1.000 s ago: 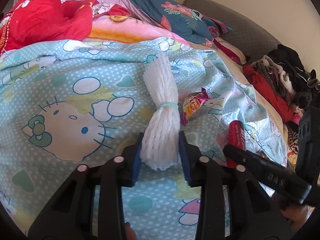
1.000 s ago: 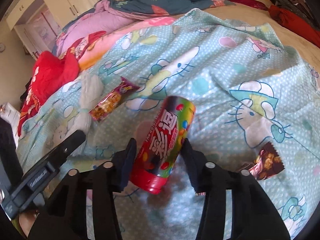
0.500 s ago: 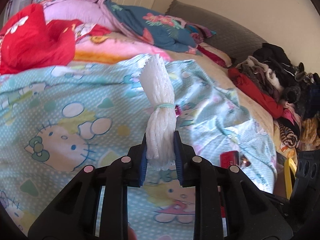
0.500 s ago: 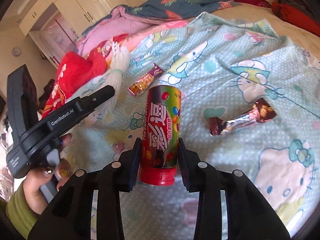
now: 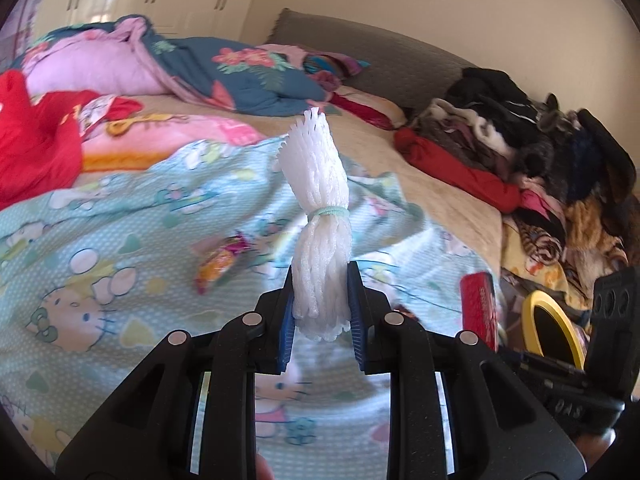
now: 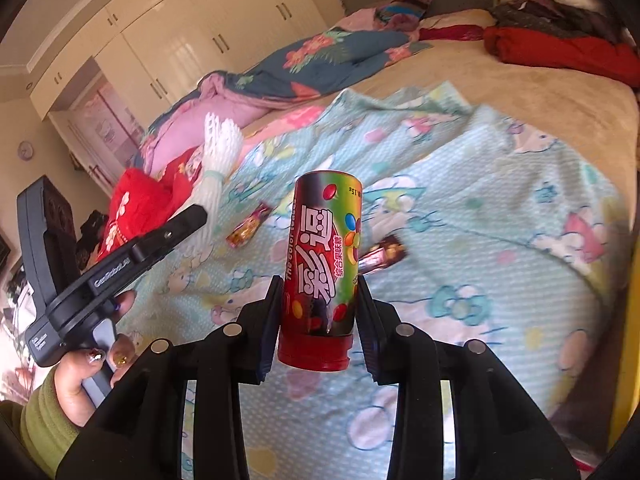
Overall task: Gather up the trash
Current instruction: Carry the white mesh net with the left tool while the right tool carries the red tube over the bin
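My left gripper (image 5: 320, 312) is shut on a white foam net bundle (image 5: 318, 216) tied with a green band, held upright above the bed; the bundle also shows in the right wrist view (image 6: 218, 160). My right gripper (image 6: 318, 320) is shut on a red candy tube (image 6: 324, 264), held upright above the bed; the tube also shows in the left wrist view (image 5: 478, 308). An orange snack wrapper (image 5: 220, 262) lies on the light blue cartoon blanket (image 5: 100, 240), also seen in the right wrist view (image 6: 250, 230). A brown candy wrapper (image 6: 382, 258) lies behind the tube.
A yellow-rimmed bin (image 5: 554, 330) stands at the bed's right side. A pile of clothes (image 5: 520, 148) covers the far right of the bed. Red cloth (image 5: 36, 148) and folded quilts (image 5: 180, 68) lie at the back left. Wardrobes (image 6: 180, 48) stand behind.
Both grippers have closed on their items and lifted them off the blanket. They have risen and tilted up, so more of the room shows.
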A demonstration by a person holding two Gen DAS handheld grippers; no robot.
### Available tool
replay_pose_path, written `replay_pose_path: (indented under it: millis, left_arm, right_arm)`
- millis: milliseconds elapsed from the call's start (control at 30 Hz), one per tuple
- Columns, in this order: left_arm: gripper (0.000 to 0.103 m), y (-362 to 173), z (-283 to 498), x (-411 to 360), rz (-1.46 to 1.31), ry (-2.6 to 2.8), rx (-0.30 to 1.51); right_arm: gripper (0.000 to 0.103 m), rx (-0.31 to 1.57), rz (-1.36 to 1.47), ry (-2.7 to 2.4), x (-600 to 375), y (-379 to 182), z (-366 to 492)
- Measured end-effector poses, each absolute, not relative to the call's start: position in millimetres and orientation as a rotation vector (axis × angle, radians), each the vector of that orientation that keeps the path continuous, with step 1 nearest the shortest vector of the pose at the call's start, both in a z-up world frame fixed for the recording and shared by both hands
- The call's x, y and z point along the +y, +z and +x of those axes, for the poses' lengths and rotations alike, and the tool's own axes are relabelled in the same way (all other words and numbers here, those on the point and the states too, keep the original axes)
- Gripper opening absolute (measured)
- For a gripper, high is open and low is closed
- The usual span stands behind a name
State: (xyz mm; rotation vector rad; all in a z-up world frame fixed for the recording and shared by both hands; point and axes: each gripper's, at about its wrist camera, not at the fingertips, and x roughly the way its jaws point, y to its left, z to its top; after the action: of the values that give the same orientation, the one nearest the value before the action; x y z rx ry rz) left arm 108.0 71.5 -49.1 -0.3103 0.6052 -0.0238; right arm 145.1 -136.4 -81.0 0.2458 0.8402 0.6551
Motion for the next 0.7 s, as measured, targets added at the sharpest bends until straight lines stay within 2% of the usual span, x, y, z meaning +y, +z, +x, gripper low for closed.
replay_pose_path:
  millis: [700]
  left_arm:
    - [0.017,-36.7,108.9,-15.1,-0.198,-0.205,0.618]
  right_arm:
    - [0.034,0.748,0.369,0.428,-251.6,-63.9,151.9]
